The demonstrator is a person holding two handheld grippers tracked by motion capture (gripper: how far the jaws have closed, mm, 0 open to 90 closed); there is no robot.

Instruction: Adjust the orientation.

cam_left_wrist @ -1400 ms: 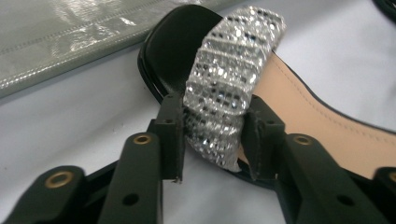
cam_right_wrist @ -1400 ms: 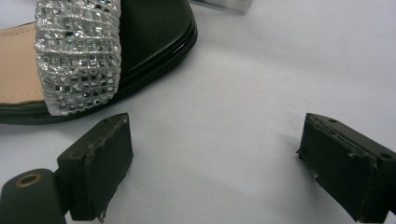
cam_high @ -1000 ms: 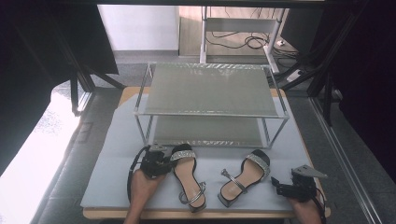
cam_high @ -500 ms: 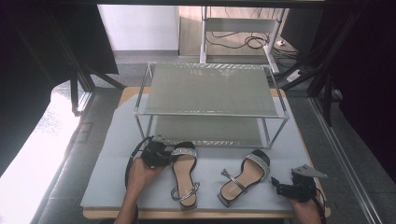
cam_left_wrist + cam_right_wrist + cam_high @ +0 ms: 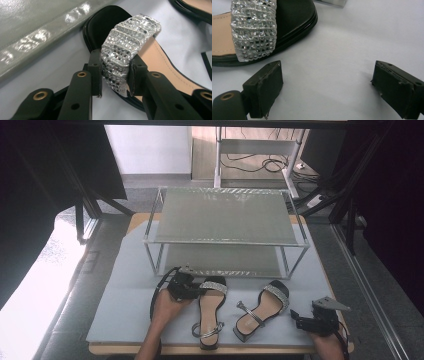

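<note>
A: What is being held by the left gripper (image 5: 113, 82) at this moment?

B: The sparkling silver strap (image 5: 126, 45) of the left sandal (image 5: 210, 312) is being clamped between its 2 black jaws. In the left gripper view, the strap is being pressed from both sides near its lower end, just above the tan insole (image 5: 162, 67).

A: And where is that sandal being seen?

B: It is being seen on the pale blue mat (image 5: 125, 305) covering the surface, toe pointing toward the shelf rack (image 5: 225, 215) and heel toward the person. In the high view, the left gripper (image 5: 197, 287) is being pressed against the strap at the toe end, with the person's left hand (image 5: 167, 302) behind it.

A: Is the other sandal being touched?

B: No. The right sandal (image 5: 262, 310) is lying on the mat just beside the first one, tilted slightly, its ankle strap (image 5: 250, 314) lying loose across the insole. It is being left alone.

A: What is being done with the right gripper (image 5: 327, 82)?

B: It is being held with its jaws spread wide and nothing between them. In the right gripper view, bare mat is being seen between the 2 pads, and the toe of the right sandal (image 5: 262, 30) is lying ahead and to one side, apart from them. In the high view, the right gripper (image 5: 300, 321) is being rested at the near right corner of the mat, well apart from the rack.
</note>
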